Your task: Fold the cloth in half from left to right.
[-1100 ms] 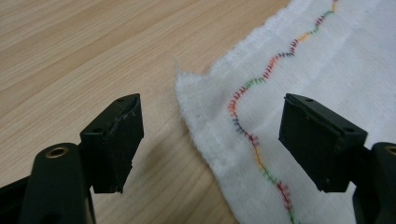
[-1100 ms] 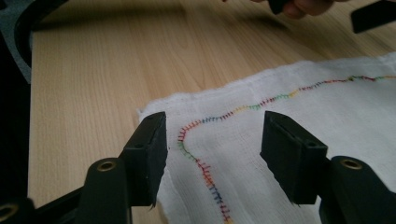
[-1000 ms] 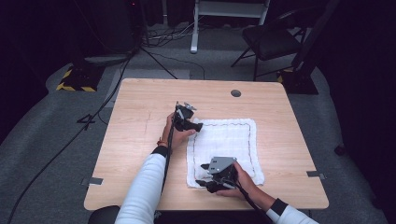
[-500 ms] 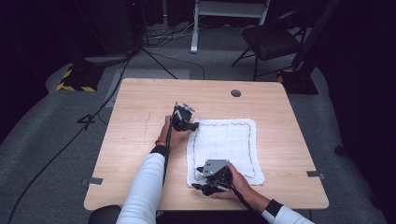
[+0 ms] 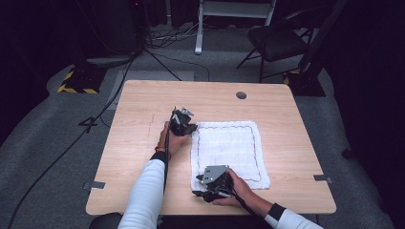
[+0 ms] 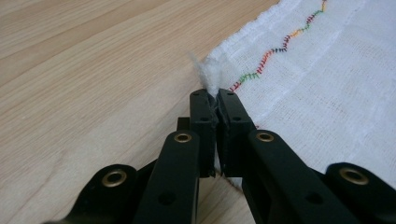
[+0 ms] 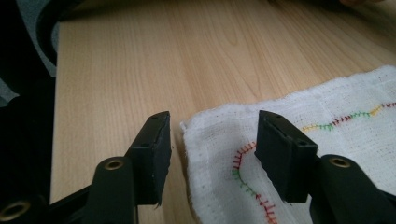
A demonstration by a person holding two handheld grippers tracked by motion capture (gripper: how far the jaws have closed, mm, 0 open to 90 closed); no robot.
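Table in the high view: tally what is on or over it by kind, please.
White cloth: 1
Hand-held claw tools: 2, the left claw pinching the cloth's far-left corner, the right claw open at its near-left corner
Total: 3

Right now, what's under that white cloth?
The cloth lies flat on the wooden table, which shows all round it. Whatever its middle covers is hidden. The left gripper pinches one corner; the right gripper straddles another, its jaws closing, not yet gripping.
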